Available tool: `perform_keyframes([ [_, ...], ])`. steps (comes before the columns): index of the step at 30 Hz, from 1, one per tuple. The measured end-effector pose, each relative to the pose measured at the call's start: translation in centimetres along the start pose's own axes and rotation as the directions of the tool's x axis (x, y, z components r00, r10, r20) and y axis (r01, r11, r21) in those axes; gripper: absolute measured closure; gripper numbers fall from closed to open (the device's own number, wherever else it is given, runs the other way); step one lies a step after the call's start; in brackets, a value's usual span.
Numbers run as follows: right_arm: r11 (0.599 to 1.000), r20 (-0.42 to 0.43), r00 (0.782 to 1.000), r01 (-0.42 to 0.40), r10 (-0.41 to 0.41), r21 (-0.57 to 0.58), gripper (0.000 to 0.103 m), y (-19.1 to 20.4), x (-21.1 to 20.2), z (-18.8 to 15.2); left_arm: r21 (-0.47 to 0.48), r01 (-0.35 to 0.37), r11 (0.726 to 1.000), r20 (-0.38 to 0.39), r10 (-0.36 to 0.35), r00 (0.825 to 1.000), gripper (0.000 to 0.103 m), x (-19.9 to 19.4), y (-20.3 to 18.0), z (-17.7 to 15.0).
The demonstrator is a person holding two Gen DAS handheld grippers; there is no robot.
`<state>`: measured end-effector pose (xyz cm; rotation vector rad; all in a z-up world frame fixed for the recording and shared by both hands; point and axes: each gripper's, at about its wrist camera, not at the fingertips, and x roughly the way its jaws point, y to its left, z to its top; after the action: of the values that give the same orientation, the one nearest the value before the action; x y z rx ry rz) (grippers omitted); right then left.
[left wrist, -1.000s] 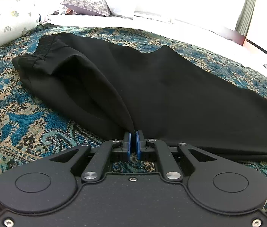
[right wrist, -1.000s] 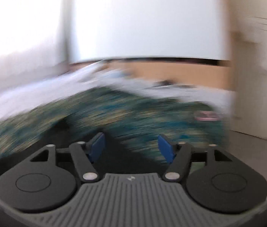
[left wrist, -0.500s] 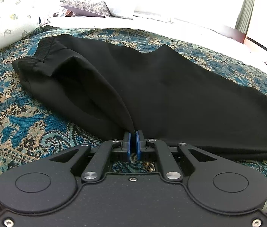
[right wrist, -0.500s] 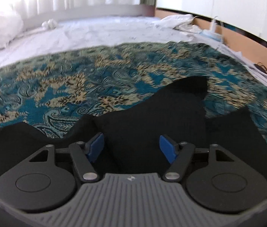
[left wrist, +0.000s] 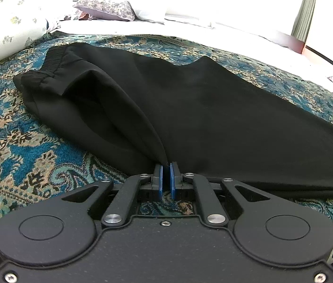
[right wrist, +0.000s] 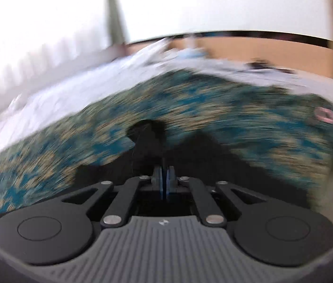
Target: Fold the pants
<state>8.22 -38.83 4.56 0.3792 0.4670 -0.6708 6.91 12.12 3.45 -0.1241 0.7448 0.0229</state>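
Note:
Black pants (left wrist: 190, 108) lie spread on a blue and gold patterned bedspread (left wrist: 25, 155), waistband at the far left. My left gripper (left wrist: 165, 168) is shut on the near edge of the pants, and the cloth rises in a ridge to its blue pads. The right wrist view is blurred by motion. There, my right gripper (right wrist: 164, 173) is closing, its blue pads nearly together on a raised fold of the black pants (right wrist: 148, 139). The pants' leg end spreads dark to either side of it.
White sheets and a floral pillow (left wrist: 106, 10) lie beyond the bedspread. A pale floral duvet (left wrist: 3, 28) bulges at the far left. Curtains (left wrist: 304, 16) hang at the back right. A wooden strip (right wrist: 272, 54) and a pale wall border the bed in the right view.
The right gripper's jaws went from wide apart to together on a fold of black cloth, and its view swung and blurred. The left gripper and the pants by it did not move.

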Motion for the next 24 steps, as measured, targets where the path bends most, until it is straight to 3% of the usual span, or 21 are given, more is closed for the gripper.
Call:
perform_keyframes([
  [3, 0.998, 0.016, 0.999, 0.044, -0.045, 0.048, 0.098, -4.1, -1.7, -0.3, 0.012, -0.003, 1.0, 0.001, 0.003, 1.0, 0.094, 0.0, -0.1, 0.0],
  [8, 0.991, 0.065, 0.989, 0.127, -0.129, 0.038, 0.098, -6.1, -3.7, -1.2, 0.012, -0.01, 1.0, -0.004, 0.01, 1.0, 0.094, 0.0, -0.3, 0.0],
  [14, 0.984, -0.013, 0.987, 0.163, -0.163, 0.072, 0.098, -8.4, -1.8, -2.6, 0.001, -0.001, 1.0, -0.024, 0.001, 1.0, 0.094, 0.1, 0.0, 0.6],
  [16, 0.983, 0.0, 0.984, 0.179, -0.179, 0.031, 0.096, -8.1, -1.5, -3.0, 0.005, -0.005, 1.0, -0.028, 0.005, 1.0, 0.094, 0.2, 0.0, 0.7],
  [17, 0.981, 0.006, 0.982, 0.191, -0.191, 0.014, 0.09, -7.7, -1.8, -3.1, 0.007, -0.008, 1.0, -0.028, 0.008, 1.0, 0.094, 0.2, -0.1, 0.7],
  [19, 0.976, 0.025, 0.976, 0.219, -0.218, -0.001, 0.065, -7.1, -2.3, -3.0, 0.012, -0.012, 1.0, -0.028, 0.012, 1.0, 0.094, 0.2, -0.2, 0.7],
  [20, 0.97, 0.052, 0.969, 0.243, -0.243, -0.003, 0.043, -6.6, -2.9, -2.9, 0.014, -0.012, 1.0, -0.027, 0.012, 1.0, 0.094, 0.2, -0.2, 0.7],
  [22, 0.966, 0.109, 0.961, 0.257, -0.255, -0.012, 0.015, -5.5, -4.3, -2.8, 0.015, -0.011, 1.0, -0.024, 0.012, 1.0, 0.094, 0.3, -0.3, 0.6],
  [24, 0.978, 0.164, 0.966, 0.209, -0.202, -0.026, 0.015, -4.0, -5.9, -2.8, 0.016, -0.009, 1.0, -0.02, 0.01, 1.0, 0.094, 0.3, -0.2, 0.5],
])
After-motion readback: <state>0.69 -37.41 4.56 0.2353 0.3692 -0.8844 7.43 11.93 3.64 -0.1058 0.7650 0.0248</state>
